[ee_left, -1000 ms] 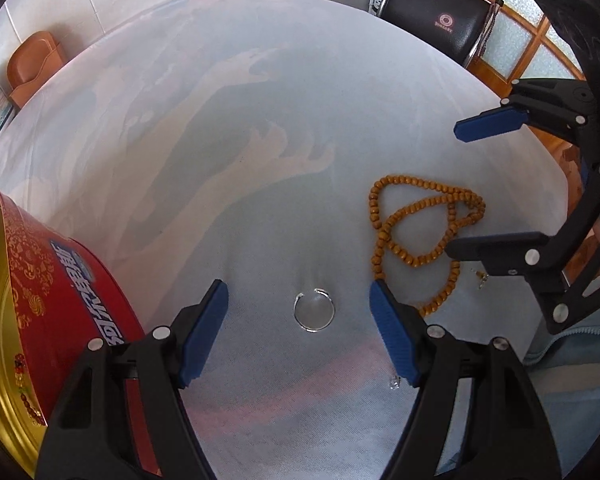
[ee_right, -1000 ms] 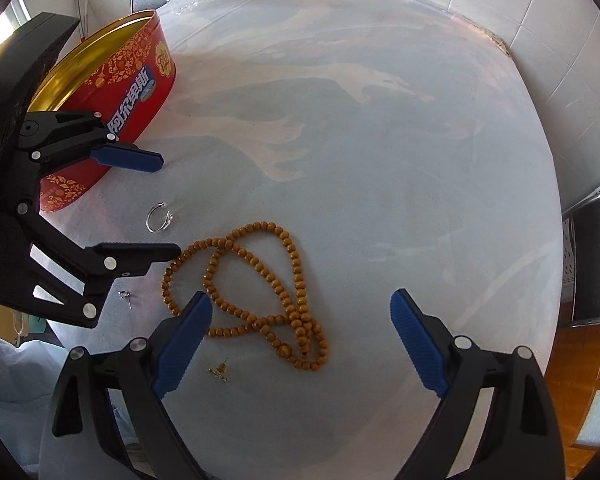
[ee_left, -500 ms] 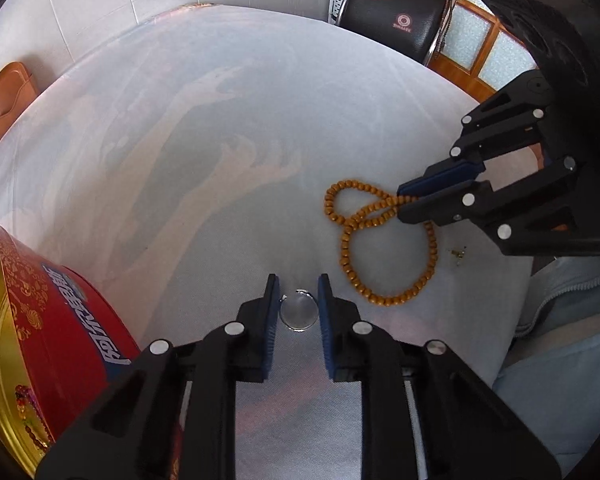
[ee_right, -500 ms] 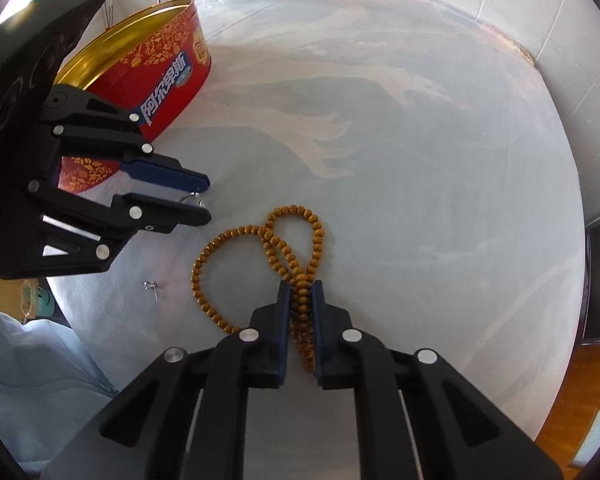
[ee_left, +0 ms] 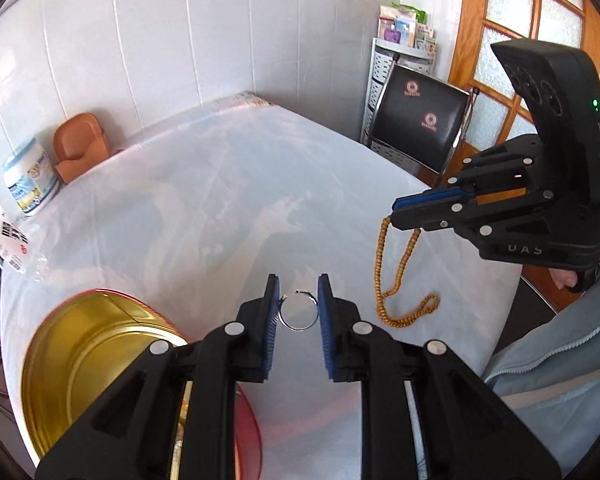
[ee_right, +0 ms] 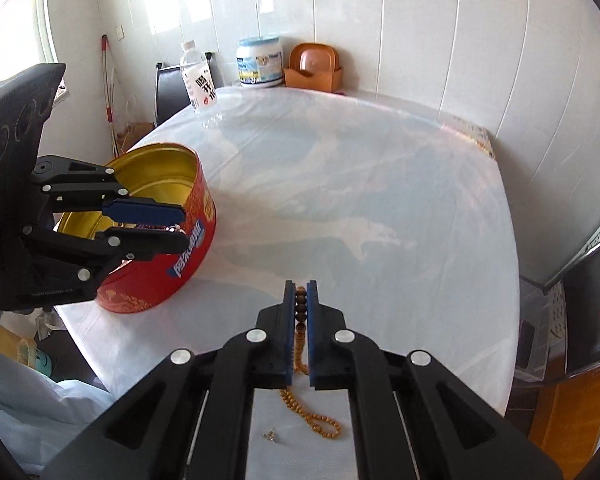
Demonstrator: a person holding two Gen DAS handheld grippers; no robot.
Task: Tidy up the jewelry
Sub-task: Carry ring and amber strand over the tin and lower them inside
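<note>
My left gripper is shut on a thin silver ring and holds it above the table, beside the open red and gold tin. My right gripper is shut on a brown bead necklace; its loops hang down, and the lower end still rests on the white tablecloth. In the right wrist view the left gripper is at the tin's near rim. A small earring lies on the cloth below the right gripper.
A water bottle, a white tub and an orange holder stand at the table's far edge by the tiled wall. A black chair stands beyond the table's right edge. My blue sleeve is at the near side.
Both grippers have lifted off the table and tilted up, the left with the ring, the right with the necklace, whose loops now hang. The left gripper has moved toward the tin.
</note>
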